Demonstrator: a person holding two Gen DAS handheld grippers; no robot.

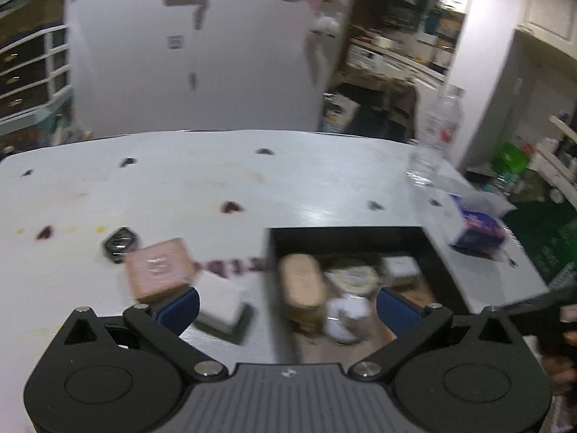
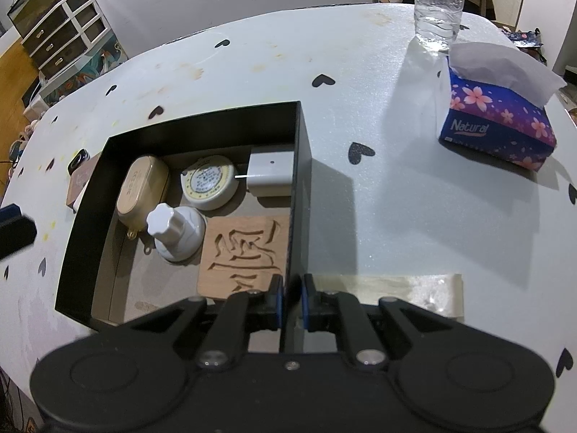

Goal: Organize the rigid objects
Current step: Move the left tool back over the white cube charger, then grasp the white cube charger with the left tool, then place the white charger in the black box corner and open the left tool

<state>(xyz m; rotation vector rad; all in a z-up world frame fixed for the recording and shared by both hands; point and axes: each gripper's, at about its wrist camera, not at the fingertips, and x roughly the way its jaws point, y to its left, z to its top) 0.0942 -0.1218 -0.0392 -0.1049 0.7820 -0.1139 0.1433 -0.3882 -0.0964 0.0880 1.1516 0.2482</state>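
A black box (image 2: pixel 202 119) stands on the white table (image 2: pixel 378 198). It holds a gold case (image 2: pixel 142 189), a round tin (image 2: pixel 209 182), a white block (image 2: pixel 268 173), a white bottle (image 2: pixel 175 231) and a carved wooden tile (image 2: pixel 245 249). My right gripper (image 2: pixel 292 297) is shut on the box's right wall near its front corner. My left gripper (image 1: pixel 288 308) hangs wide open above the box's left wall (image 1: pixel 277 281), holding nothing. Left of the box lie a pinkish box (image 1: pixel 158 269), a white block (image 1: pixel 220 297) and a small dark object (image 1: pixel 120 243).
A purple tissue box (image 2: pixel 497 122) and a clear water bottle (image 2: pixel 438 3) stand at the table's right side. A strip of tape (image 2: pixel 404 288) lies near my right gripper. A drawer unit (image 2: pixel 61 32) stands beyond the table's far left edge.
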